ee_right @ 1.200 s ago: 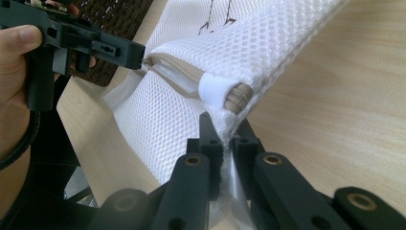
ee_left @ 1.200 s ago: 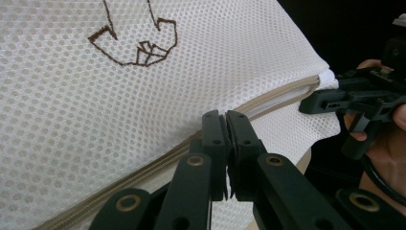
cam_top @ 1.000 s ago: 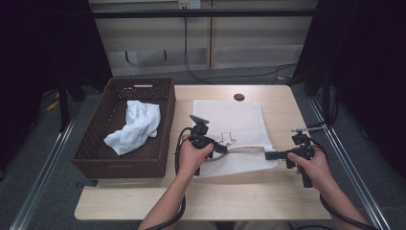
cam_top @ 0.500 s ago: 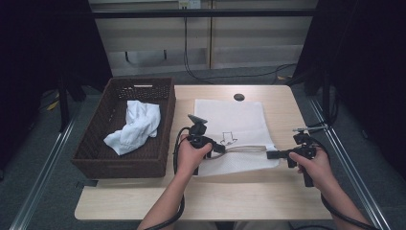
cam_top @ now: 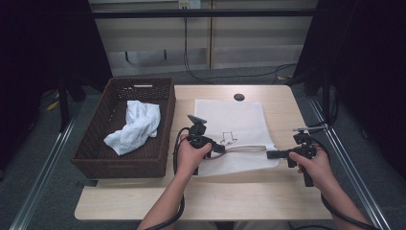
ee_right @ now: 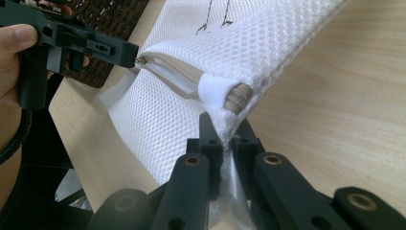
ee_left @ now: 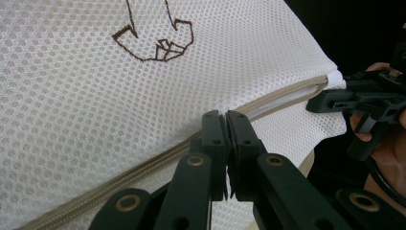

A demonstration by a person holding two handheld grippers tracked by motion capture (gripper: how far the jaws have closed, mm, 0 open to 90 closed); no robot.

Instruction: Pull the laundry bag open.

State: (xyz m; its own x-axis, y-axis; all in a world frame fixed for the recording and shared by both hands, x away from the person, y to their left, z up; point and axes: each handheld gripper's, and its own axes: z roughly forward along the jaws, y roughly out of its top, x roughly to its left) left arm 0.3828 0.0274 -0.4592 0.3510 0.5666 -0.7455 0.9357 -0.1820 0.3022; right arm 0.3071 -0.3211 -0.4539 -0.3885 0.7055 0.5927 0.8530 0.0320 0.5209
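Observation:
A white mesh laundry bag [cam_top: 230, 115] with a brown stitched drawing lies flat on the wooden table [cam_top: 239, 196]. My left gripper [cam_top: 223, 148] is shut on the pull of the beige zipper [ee_left: 282, 96] near the bag's front edge; its jaws [ee_left: 226, 120] are pressed together. From the right gripper view, the left gripper [ee_right: 136, 57] sits at the end of a gaping zipper slit. My right gripper [cam_top: 269, 154] is shut on the bag's right front corner, with mesh pinched between its jaws [ee_right: 222, 139] just below the zipper's end tab [ee_right: 225, 93].
A dark wicker basket [cam_top: 119, 165] stands at the table's left and holds a crumpled white cloth [cam_top: 136, 124]. A round cable hole [cam_top: 239, 97] lies behind the bag. The person's forearms come in over the table's front edge.
My left gripper has edged left along the zipper, and the open slit between the two grippers looks slightly longer. The right gripper has hardly moved.

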